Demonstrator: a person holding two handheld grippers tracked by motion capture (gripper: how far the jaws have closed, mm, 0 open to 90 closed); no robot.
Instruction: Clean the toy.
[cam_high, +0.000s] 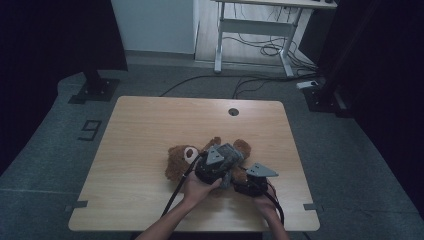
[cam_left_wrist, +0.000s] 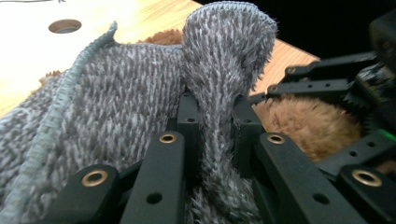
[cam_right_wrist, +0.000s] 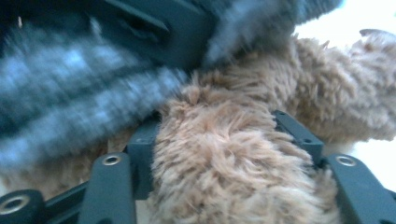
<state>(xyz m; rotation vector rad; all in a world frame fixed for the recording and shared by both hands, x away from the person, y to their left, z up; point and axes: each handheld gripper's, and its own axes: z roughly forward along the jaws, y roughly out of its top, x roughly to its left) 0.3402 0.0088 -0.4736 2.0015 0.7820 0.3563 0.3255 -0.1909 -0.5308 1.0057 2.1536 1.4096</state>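
Left gripper: jaws pinched tight on a raised fold of the grey knit garment worn by the teddy bear.
Right gripper: jaws clamped around a brown plush limb of the bear, just beside the left gripper.
Teddy bear: lying on the bench, near its front middle, head toward the person's left.
Cable hole: beyond the bear, at the bench's far edge.

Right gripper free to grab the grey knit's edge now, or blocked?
Probably not. The right gripper is clamped on the teddy bear's brown limb, so it is occupied; the left gripper already pinches a fold of the grey knit garment.
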